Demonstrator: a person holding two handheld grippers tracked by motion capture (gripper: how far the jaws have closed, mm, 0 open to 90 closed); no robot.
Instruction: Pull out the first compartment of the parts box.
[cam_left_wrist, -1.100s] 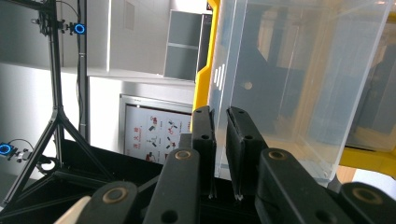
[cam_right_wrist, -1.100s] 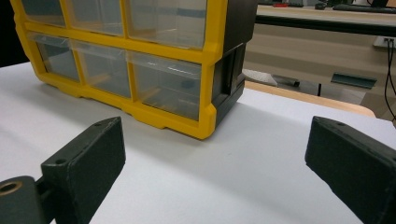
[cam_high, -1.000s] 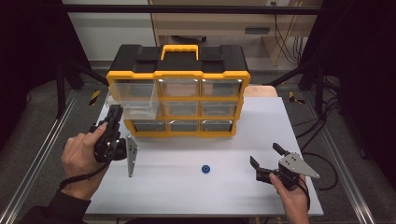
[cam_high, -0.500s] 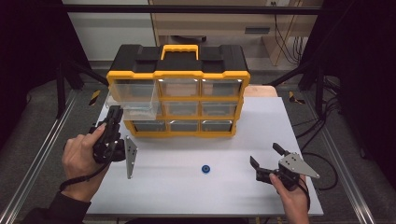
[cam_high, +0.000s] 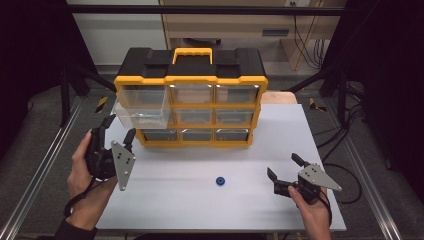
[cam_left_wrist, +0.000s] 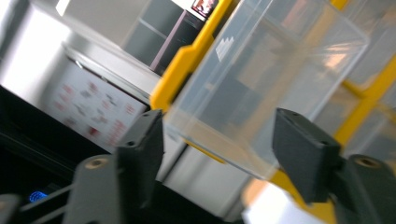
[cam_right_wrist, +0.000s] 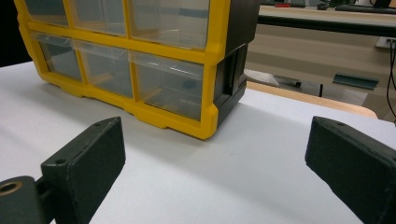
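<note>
A yellow and black drawer organizer (cam_high: 190, 100) stands at the back of the white table (cam_high: 210, 210). Its middle-left clear drawer (cam_high: 140, 114) is pulled out toward the left front. My left gripper (cam_high: 119, 126) sits at that drawer's front left corner. Its jaws have just been opening; they stand open. In the left gripper view the clear drawer (cam_left_wrist: 261, 79) lies between my left gripper (cam_left_wrist: 222, 149) jaws, which no longer press on it. A small blue ring (cam_high: 220, 180) lies on the table. My right gripper (cam_high: 282, 165) rests open and empty at the front right.
In the right gripper view the organizer (cam_right_wrist: 140, 60) stands ahead and to the left, with bare table (cam_right_wrist: 243, 186) in front of my right gripper (cam_right_wrist: 210, 163). Metal rails (cam_high: 35, 185) run along the table's sides. A wooden board (cam_right_wrist: 317, 100) shows behind the table.
The left gripper's jaws have spread apart and let go of the pulled-out drawer, and the hand has drawn back slightly. The drawer stays out. The right gripper has not moved.
</note>
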